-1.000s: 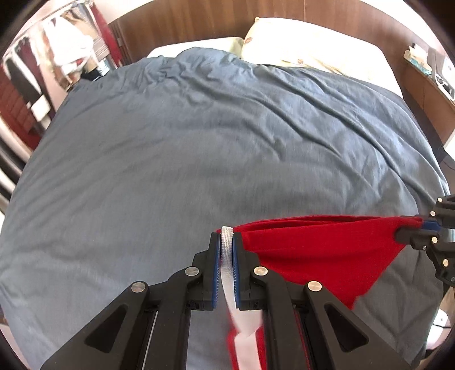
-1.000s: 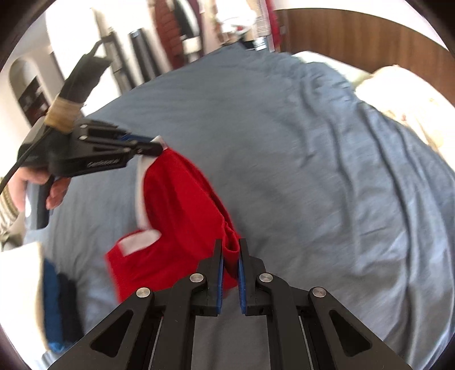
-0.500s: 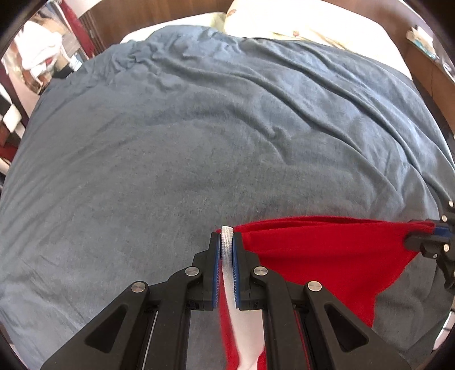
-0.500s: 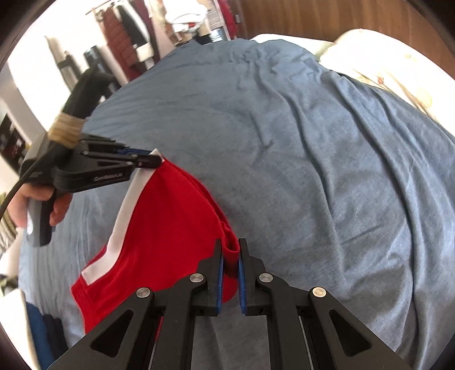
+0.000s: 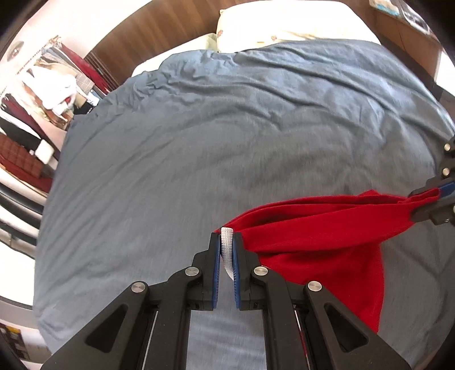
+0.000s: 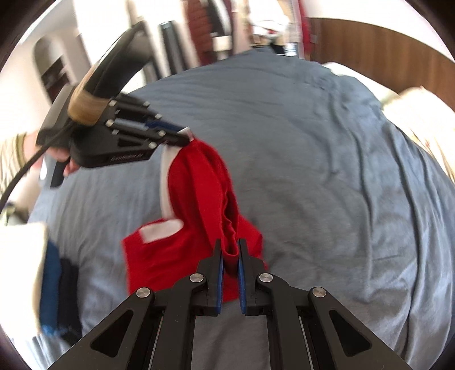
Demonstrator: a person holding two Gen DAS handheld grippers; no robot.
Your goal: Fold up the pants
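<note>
The red pants (image 5: 318,244) with a white side stripe hang stretched between both grippers above the blue bed cover (image 5: 199,148). My left gripper (image 5: 226,242) is shut on the white-striped edge of the waist. In the right wrist view the pants (image 6: 199,199) sag in folds, and my right gripper (image 6: 229,250) is shut on a bunched red edge. The left gripper (image 6: 182,136) shows there at upper left, held by a hand, its fingers clamping the white stripe. The right gripper's black fingers (image 5: 435,199) show at the right edge of the left wrist view.
A pale pillow (image 5: 284,25) lies at the head of the bed against a brown wooden headboard (image 6: 384,62). Hanging clothes (image 5: 54,82) fill a rack beside the bed. A stack of folded dark blue and white garments (image 6: 48,279) sits at the left.
Both grippers swung back after a forward sweep and rolled. The pants' hanging part went from spread out half a second ago to folded under with the white stripe bent.
</note>
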